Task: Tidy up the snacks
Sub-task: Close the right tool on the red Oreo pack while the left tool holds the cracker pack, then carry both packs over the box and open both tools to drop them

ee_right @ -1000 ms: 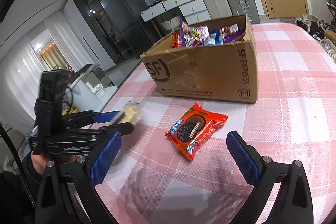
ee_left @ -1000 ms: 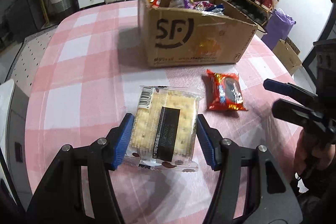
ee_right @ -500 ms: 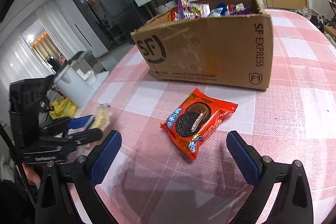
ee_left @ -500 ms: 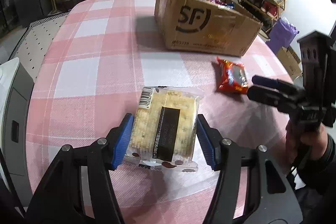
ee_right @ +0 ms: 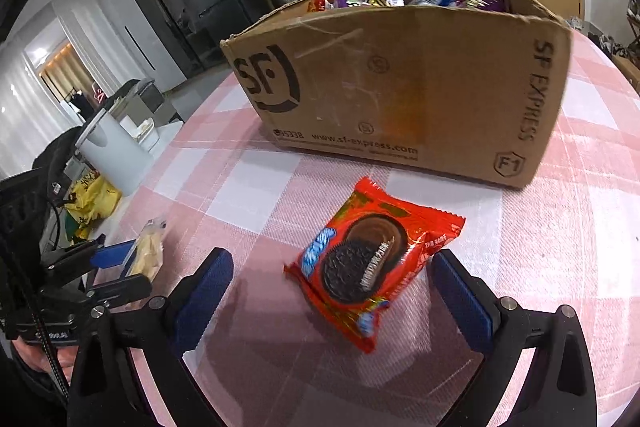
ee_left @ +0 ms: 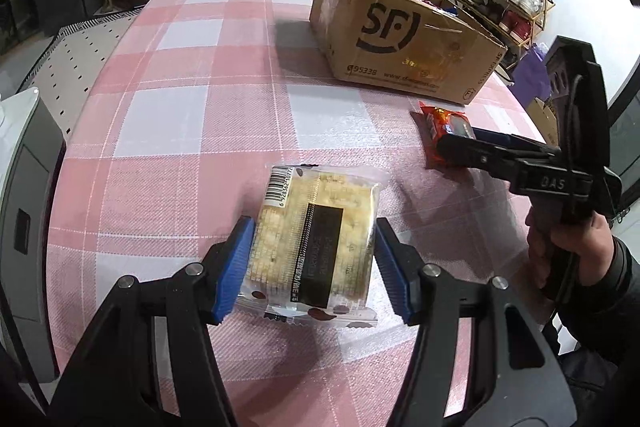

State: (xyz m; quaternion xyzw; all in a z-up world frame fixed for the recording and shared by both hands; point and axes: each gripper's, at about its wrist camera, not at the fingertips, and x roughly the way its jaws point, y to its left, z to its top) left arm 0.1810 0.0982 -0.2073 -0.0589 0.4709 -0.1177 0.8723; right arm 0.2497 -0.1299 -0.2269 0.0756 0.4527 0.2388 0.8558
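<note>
Crackers sit clamped in the left gripper; right gripper, jaws wide, straddles the cookie pack near the box.

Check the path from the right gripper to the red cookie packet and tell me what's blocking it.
Nothing visible blocks it. The right gripper has its jaws open on either side of the cookie packet, which lies flat on the table in front of the box.
</note>
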